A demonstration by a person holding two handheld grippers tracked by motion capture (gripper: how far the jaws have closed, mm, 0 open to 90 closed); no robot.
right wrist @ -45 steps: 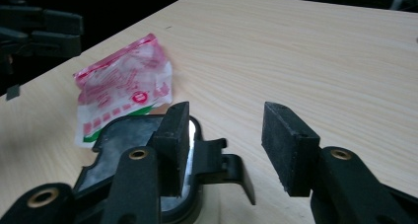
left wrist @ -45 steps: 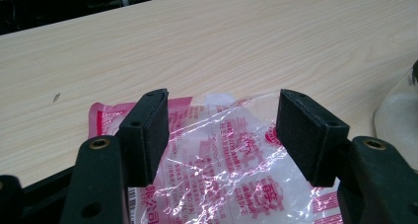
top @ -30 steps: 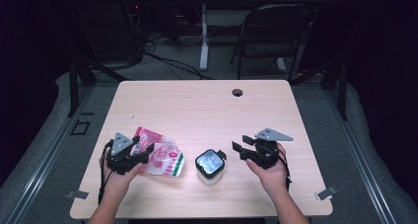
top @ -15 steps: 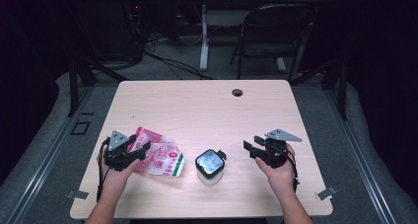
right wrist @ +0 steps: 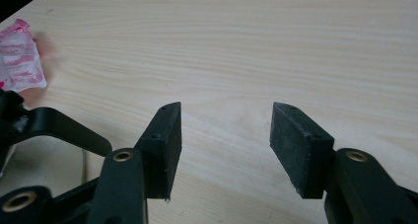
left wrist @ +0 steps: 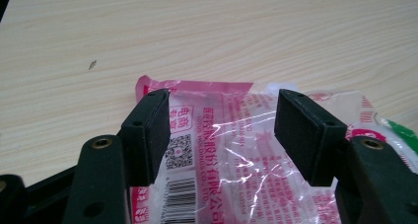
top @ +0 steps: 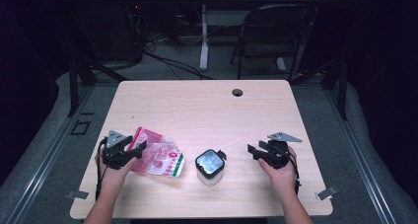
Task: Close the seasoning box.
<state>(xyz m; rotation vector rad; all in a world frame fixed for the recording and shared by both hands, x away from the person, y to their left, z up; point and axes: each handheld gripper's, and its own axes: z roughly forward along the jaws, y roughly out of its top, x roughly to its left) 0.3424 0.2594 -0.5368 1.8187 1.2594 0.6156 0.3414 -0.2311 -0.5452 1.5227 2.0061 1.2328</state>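
Snack bag (top: 158,157), pink/red print w/ clear crinkled film, lies flat on the wood table (top: 207,110) at front left. In the left gripper view the bag (left wrist: 236,150) sits under and between the two black pads, w/ QR code and barcode visible beside the left pad.

Left gripper (top: 134,150): jaws wide apart, hovering low over the bag's near end, pointing toward table centre. Pads (left wrist: 148,135) straddle the film but aren't pressing it; a clear gap shows on the inner side of each pad. Whether the pad tips touch the film, can't tell. Nothing gripped. Person's left hand (top: 114,169) wraps the gripper body from behind; grey three-cornered plate on top.

Right gripper (top: 255,150): jaws also wide, and they've just been opening further, w/ nothing between them. In the right gripper view the gripper (right wrist: 224,135) has only bare wood grain between its pads. It's held over the table at front right, pointing left toward the jar, well apart from the bag. Right hand (top: 278,172) holds it from behind.

Small jar (top: 210,167), whitish body w/ black-rimmed square lid, stands upright between the two grippers, near the bag's right edge but not touching it as far as the high view shows. In the right gripper view, a black latch part and pale body show at the lower left, w/ a pink corner of the bag (right wrist: 19,56) beyond it.
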